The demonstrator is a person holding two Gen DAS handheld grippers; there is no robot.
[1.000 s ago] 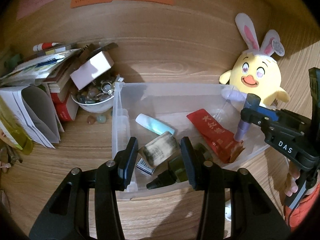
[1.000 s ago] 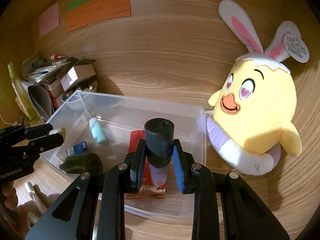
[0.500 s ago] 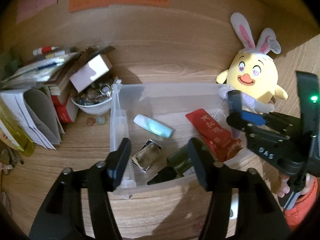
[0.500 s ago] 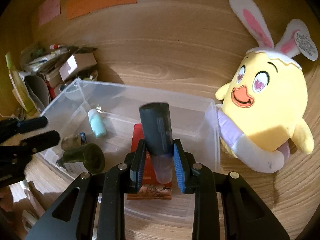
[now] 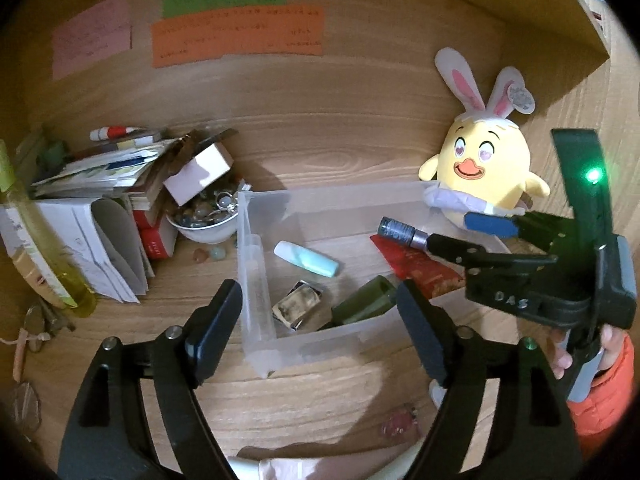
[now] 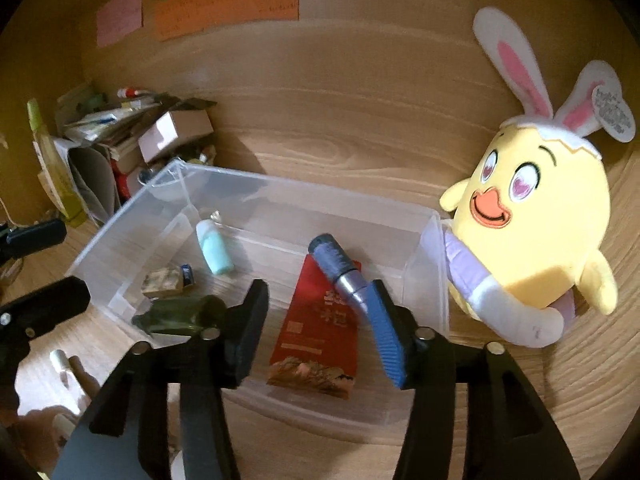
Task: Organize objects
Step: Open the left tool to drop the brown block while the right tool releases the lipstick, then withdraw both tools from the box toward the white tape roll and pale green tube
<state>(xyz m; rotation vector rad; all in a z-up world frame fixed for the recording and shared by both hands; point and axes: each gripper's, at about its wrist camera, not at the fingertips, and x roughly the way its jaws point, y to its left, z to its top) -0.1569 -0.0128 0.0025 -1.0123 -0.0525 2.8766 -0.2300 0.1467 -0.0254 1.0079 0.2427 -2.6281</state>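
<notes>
A clear plastic bin [image 5: 256, 264] [image 6: 120, 240] holds a mint tube [image 5: 306, 258] [image 6: 214, 250], a small worn box [image 5: 298, 308] [image 6: 164, 282], a dark green bottle [image 5: 364, 306] [image 6: 180, 314] and a red packet [image 5: 416, 266] [image 6: 320, 332]. My right gripper [image 6: 316, 328] [image 5: 472, 236] hangs over the bin's right end, its jaws opening. A dark-capped purple tube [image 6: 334, 266] [image 5: 402, 232] tips over between them, leaning against the blue right pad [image 6: 386, 336] only. My left gripper [image 5: 318, 320] [image 6: 40, 272] stands at the bin's near left corner, its jaws opening with nothing between them.
A yellow plush chick with rabbit ears [image 6: 532, 232] [image 5: 484, 172] leans on the bin's right wall. Left of the bin are a bowl of beads [image 5: 204, 220], a small carton [image 5: 198, 174], stacked books and papers [image 5: 92, 208] and a yellow-green bottle [image 5: 40, 248]. Sticky notes [image 5: 236, 36] hang on the wooden wall.
My left gripper opened, let the small worn box drop into the bin and drew back and up. My right jaws opened, and the upright dark-capped tube tipped forward over the red packet.
</notes>
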